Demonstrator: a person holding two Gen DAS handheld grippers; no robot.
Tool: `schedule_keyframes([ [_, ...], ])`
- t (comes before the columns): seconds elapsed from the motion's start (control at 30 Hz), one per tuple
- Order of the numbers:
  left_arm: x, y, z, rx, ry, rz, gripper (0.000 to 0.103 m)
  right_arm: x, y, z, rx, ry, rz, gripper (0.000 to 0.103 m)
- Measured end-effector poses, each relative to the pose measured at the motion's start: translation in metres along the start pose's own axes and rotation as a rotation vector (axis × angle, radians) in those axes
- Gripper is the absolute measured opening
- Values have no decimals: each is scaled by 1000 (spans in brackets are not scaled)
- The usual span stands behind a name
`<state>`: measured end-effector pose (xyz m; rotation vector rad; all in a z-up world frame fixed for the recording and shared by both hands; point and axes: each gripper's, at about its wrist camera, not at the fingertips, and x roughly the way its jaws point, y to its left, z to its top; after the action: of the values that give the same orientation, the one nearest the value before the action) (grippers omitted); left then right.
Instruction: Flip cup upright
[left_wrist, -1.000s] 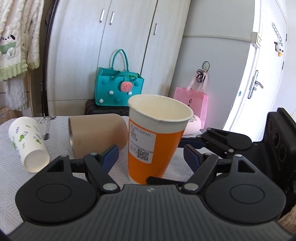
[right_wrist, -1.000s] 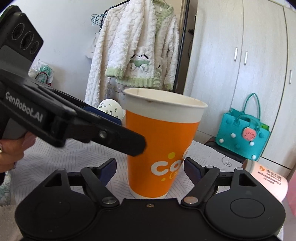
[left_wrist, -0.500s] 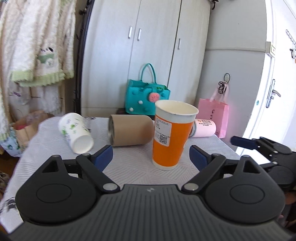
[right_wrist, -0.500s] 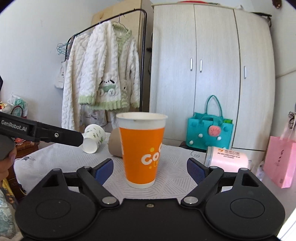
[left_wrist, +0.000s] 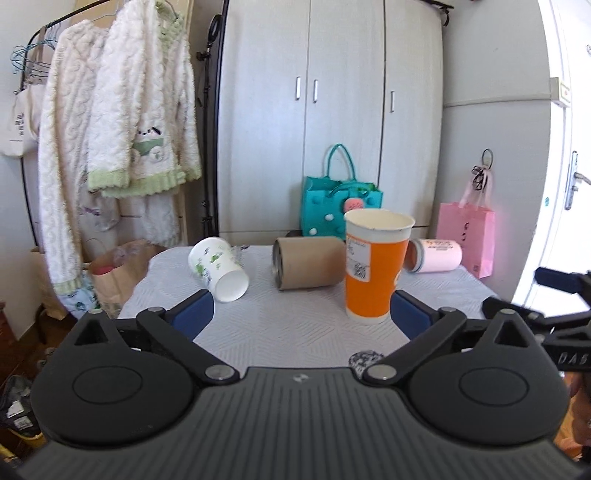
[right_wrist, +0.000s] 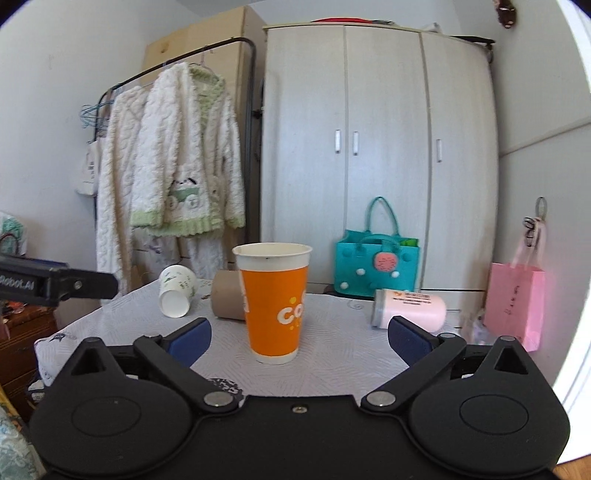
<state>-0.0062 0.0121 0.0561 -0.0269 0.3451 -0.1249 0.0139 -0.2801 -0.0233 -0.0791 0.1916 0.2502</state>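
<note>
The tall orange paper cup with a white rim (left_wrist: 375, 269) stands upright on the white patterned tablecloth (left_wrist: 295, 332), mouth up, with nothing gripping it, so for this cup the flip looks done. From what shows of its inside, a pale wall just below the rim, it seems empty, though the bottom is hidden.

Three other cups lie on their sides. Just behind the orange cup, touching or nearly so, is a plain brown paper cup (left_wrist: 308, 262), its closed base facing the left wrist camera. Well to the left of the orange cup lies a white paper cup with green prints (left_wrist: 218, 271), also base toward that camera. Behind and to the right of the orange cup lies a pale pink cup (right_wrist: 408, 308). If they count, these are left to do.

The left gripper (left_wrist: 295, 314) and right gripper (right_wrist: 297, 338) both have jaws spread wide, holding nothing, short of the orange cup.
</note>
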Motion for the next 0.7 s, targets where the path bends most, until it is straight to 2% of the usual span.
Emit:
schedule_keyframes([
  [0.13, -2, 1, -5, 0, 15, 27, 103, -5, 3, 0, 29, 17, -71, 103],
  [0.7, -17, 1, -30, 0, -16, 90, 103, -25, 25, -18, 42, 15, -196, 103],
])
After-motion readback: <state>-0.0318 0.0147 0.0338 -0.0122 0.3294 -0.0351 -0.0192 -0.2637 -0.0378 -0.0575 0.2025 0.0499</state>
